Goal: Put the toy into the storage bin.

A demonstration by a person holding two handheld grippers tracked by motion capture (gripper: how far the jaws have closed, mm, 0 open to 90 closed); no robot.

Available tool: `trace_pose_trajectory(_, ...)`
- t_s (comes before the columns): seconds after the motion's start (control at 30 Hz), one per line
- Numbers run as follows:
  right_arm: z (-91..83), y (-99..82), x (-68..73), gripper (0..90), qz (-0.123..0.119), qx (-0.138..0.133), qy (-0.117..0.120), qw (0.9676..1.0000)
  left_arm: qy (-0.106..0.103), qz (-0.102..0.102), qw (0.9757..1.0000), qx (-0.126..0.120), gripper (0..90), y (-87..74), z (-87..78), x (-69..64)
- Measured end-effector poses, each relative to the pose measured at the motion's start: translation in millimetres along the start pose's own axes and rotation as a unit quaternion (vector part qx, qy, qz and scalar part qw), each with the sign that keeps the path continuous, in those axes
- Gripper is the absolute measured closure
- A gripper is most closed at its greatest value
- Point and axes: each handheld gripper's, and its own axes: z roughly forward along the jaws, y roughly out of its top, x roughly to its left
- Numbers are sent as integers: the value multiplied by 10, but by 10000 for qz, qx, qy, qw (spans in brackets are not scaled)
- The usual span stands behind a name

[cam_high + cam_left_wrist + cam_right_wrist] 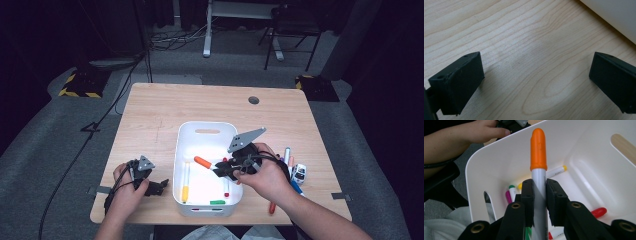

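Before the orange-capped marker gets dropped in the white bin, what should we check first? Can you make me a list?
1. Right hand-held gripper shut on the orange-capped marker: ok.
2. Marker is over the white bin: ok, its cap hangs above the inside.
3. Room in the bin: ok, bare floor shows beside the yellow-capped marker.
4. Left hand-held gripper out of the way: ok, open over bare table, beside the bin.
5. More markers waiting: ok, a blue marker lies right of the bin.
6. Marker low enough to drop gently: cannot tell.
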Motion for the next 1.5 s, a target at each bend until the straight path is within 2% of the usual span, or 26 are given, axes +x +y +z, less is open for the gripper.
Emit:
trace_pose_trajectory(0.13, 79, -22, 59, 772, -46, 134, 95, 9999, 2, 9, 10000, 4, 0, 0, -1, 0)
trace_pose_trajectory(0.37, 161, -85, 123, 772, -146, 506, 89, 9986, 2, 4, 10000, 10, 0, 0, -2, -1)
trace_pose_trajectory(0.7, 284, -156, 160, 772, -166, 757, 199, 9968, 2, 9, 10000, 3, 0, 0, 0, 0)
trace_pose_trajectory(0.9, 348, -162, 157, 771, -267, 861, 232, 9957, 1, 8, 10000, 2, 0, 0, 0, 0)
trace_pose_trajectory(0.93, 361, -156, 147, 772, -375, 847, 214, 9955, 1, 8, 10000, 2, 0, 0, 0, 0)
trace_pose_trajectory(1.07, 414, -112, 163, 771, -406, 1148, 182, 9924, 2, 8, 10000, 1, 0, 0, 0, 0)
trace_pose_trajectory(1.33, 540, -125, 202, 770, -440, 1492, 218, 9876, 1, 8, 10000, 1, 0, 0, 0, 1)
trace_pose_trajectory(1.43, 577, -138, 206, 770, -422, 1552, 227, 9867, -1, 7, 10000, 2, 0, 0, -1, 1)
trace_pose_trajectory(1.5, 601, -152, 199, 768, -380, 1687, 250, 9846, 0, 7, 10000, 1, 0, 0, -1, 0)
